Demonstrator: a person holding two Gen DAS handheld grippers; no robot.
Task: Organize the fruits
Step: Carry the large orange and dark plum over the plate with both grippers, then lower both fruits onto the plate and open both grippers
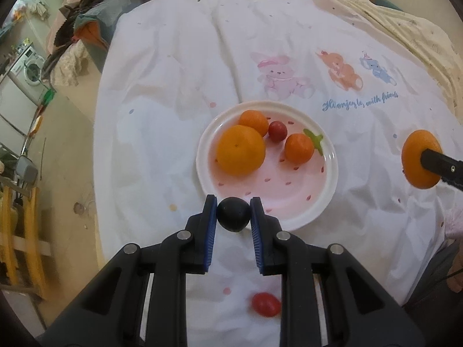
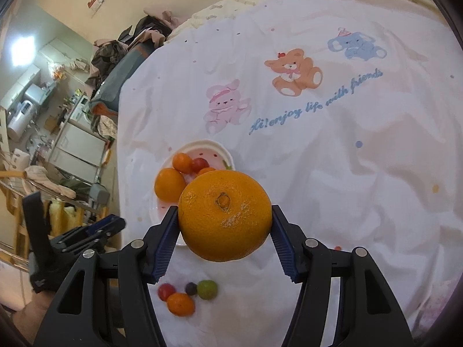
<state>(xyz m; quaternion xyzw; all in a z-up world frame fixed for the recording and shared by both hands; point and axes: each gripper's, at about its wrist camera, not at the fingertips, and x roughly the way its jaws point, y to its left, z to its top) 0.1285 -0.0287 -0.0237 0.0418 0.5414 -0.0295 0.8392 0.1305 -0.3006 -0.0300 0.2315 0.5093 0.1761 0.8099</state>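
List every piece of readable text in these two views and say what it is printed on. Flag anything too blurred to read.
"Hi! enjoy life with friends": blue script on the white bedsheet, under the printed cartoon animals; clear in the right wrist view, though the first letters are stylised.
The same line in the left wrist view is too smeared to read.
No other readable text; the red wall sticker is too small.

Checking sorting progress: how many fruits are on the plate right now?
4 on the plate: a large orange at left, a small orange behind it, a red tomato mid-plate, another small orange at right. None seems hidden.
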